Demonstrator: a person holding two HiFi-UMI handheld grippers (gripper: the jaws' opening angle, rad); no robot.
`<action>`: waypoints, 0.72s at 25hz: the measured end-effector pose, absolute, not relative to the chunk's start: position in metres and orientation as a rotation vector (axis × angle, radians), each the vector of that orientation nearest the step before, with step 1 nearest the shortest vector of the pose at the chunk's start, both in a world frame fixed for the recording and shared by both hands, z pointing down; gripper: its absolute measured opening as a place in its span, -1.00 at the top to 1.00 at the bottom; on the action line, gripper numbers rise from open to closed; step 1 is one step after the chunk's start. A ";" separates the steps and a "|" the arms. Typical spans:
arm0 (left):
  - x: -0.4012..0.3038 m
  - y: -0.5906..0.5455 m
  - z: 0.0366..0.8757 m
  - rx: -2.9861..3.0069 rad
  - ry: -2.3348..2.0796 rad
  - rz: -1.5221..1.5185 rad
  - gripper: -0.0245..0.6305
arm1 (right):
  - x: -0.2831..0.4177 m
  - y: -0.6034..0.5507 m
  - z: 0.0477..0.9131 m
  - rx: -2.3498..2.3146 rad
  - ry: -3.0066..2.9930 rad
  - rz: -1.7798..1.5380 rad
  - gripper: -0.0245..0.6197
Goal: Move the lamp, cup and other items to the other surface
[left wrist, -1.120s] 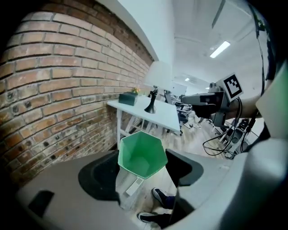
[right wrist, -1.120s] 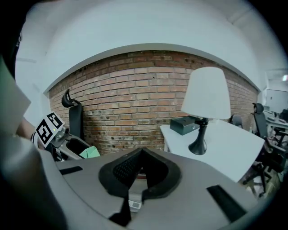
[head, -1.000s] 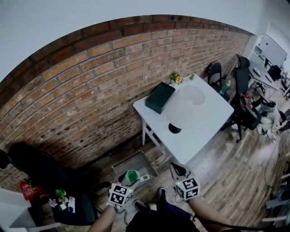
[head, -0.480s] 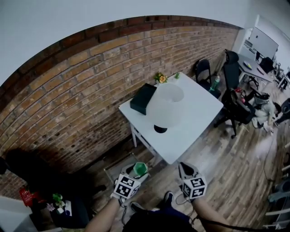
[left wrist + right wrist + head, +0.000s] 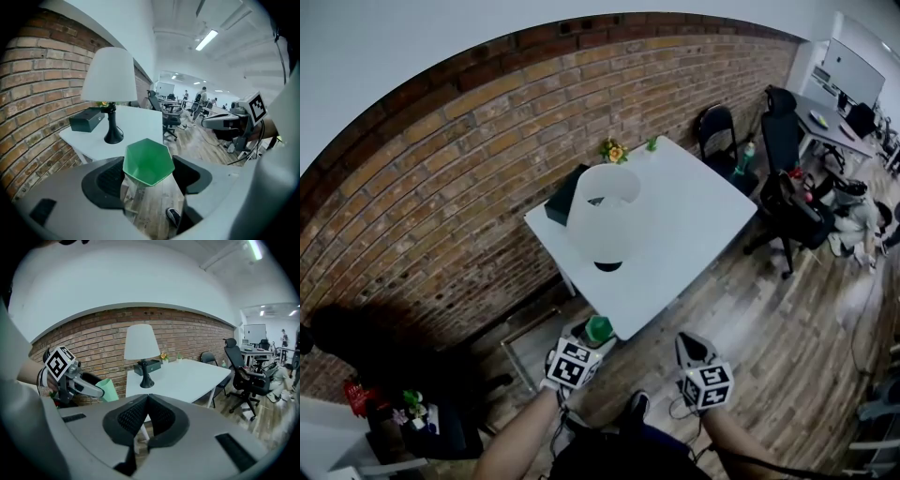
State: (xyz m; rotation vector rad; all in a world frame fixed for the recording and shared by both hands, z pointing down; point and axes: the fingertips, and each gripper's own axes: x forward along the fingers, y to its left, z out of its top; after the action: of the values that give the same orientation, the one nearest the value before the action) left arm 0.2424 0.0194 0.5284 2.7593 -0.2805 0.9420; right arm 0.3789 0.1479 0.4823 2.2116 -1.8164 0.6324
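Observation:
A green hexagonal cup (image 5: 147, 161) sits upright between the pads of my left gripper (image 5: 149, 174), which is shut on it. In the head view that cup (image 5: 599, 328) hangs just off the near corner of the white table (image 5: 694, 216). A white-shaded lamp (image 5: 602, 225) on a black base stands on the table with a dark green box (image 5: 561, 202) behind it. My right gripper (image 5: 146, 405) is shut with nothing in it, short of the table's near edge; in the head view it (image 5: 686, 341) is to the right of the cup.
Small potted flowers (image 5: 612, 150) stand at the table's far edge by the brick wall (image 5: 441, 187). Black office chairs (image 5: 787, 202) crowd the table's right side. A low grey tray (image 5: 520, 342) lies on the wood floor under the near corner.
Both grippers have travelled toward the white table, the left one carrying the green cup from over the floor tray up to the table's near corner. The right stays shut.

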 end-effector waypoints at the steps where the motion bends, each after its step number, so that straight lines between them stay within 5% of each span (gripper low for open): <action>1: 0.253 0.020 0.532 2.758 -0.283 0.951 -0.03 | 0.387 0.151 0.483 2.204 -1.818 0.632 0.91; 18: 0.351 0.000 0.589 2.674 -0.443 0.978 -0.03 | 0.491 0.183 0.509 2.126 -1.805 0.659 0.91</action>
State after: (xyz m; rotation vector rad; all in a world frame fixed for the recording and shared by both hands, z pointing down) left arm 0.3507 -0.0005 0.5891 2.6739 -0.4428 0.9781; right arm 0.4911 0.1827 0.5093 2.1261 -1.8045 0.6587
